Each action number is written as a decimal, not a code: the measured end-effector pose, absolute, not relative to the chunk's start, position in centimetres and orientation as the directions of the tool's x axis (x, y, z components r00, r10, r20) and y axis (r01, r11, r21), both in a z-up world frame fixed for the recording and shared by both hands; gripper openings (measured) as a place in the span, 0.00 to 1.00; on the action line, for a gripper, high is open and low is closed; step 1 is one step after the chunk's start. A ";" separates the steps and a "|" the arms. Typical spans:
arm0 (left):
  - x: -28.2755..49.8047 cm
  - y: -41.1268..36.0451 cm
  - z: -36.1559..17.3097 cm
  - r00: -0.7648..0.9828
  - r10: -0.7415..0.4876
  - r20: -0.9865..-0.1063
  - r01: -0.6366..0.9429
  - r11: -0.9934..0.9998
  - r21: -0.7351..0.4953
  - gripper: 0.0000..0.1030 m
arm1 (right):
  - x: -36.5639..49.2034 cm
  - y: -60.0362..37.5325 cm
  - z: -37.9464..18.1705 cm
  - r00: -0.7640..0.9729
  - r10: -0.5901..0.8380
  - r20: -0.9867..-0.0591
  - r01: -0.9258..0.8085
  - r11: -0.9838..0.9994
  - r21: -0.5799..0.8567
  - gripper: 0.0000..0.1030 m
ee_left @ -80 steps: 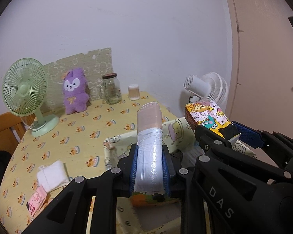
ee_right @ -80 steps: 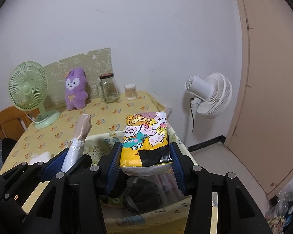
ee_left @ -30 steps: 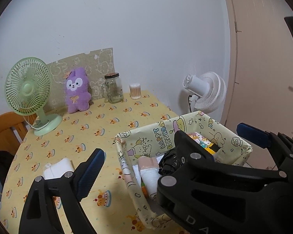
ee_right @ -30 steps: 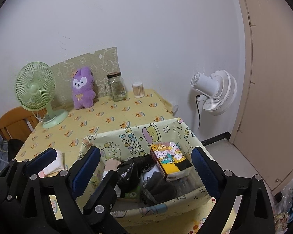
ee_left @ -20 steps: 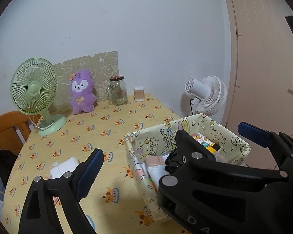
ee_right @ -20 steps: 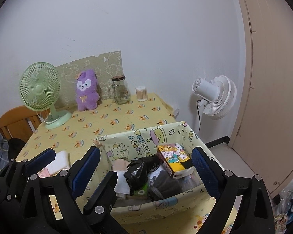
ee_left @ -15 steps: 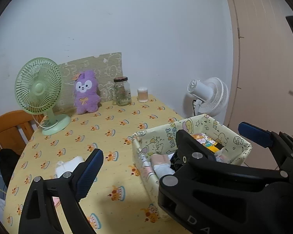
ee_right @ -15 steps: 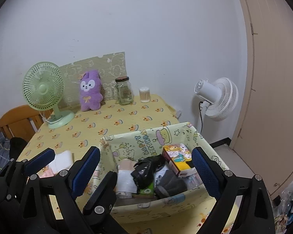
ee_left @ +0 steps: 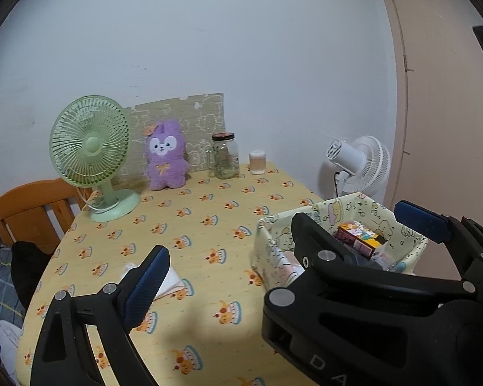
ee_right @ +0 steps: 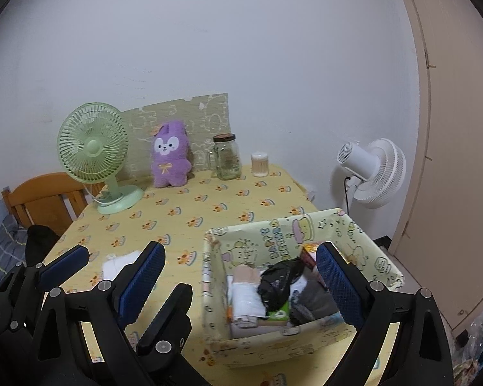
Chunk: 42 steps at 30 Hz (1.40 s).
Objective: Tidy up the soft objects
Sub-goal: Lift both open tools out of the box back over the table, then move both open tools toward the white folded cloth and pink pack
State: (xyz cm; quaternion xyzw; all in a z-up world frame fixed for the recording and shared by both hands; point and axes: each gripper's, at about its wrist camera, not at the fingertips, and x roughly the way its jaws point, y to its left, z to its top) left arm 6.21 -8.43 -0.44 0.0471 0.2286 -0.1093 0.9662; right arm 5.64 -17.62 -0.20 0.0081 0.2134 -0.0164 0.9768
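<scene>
A cartoon-printed fabric basket (ee_right: 273,225) (ee_left: 309,210) stands at the table's near right corner. Inside lie a peach-and-white roll (ee_right: 244,289), a black bag (ee_right: 280,283) and a cartoon snack packet (ee_left: 357,238) (ee_right: 307,254). My right gripper (ee_right: 240,254) hangs open and empty above the basket's left wall. My left gripper (ee_left: 241,257) is open and empty over the table left of the basket, its right finger hidden behind the right gripper (ee_left: 360,225). A folded white cloth (ee_right: 122,263) (ee_left: 167,281) lies below the left gripper. A purple plush (ee_left: 165,157) (ee_right: 170,160) sits against the far wall.
A green desk fan (ee_left: 90,148) stands at the back left. A glass jar (ee_left: 224,156) and a small swab container (ee_left: 257,162) stand beside the plush. A white floor fan (ee_right: 370,170) and a door are beyond the table's right edge, a wooden chair (ee_right: 42,193) at left.
The roll and the snack packet, held 2.7 s ago, lie in the basket. Both grippers have opened and drawn back and to the left from it.
</scene>
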 end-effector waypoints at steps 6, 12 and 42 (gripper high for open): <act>5.8 -6.9 -0.6 0.876 -0.169 -0.451 0.208 0.977 0.038 0.93 | 5.6 -16.1 -0.3 0.907 -0.008 -0.421 0.011 1.000 0.005 0.94; 5.7 -5.5 -1.0 0.877 -0.145 -0.458 0.182 0.983 0.037 0.93 | 5.8 -14.5 -0.8 0.902 0.017 -0.432 -0.015 1.000 0.007 0.94; 7.0 0.6 -4.5 0.852 -0.071 -0.519 0.102 0.994 0.031 0.93 | 8.1 -8.2 -4.6 0.867 0.116 -0.484 -0.132 0.991 0.002 0.94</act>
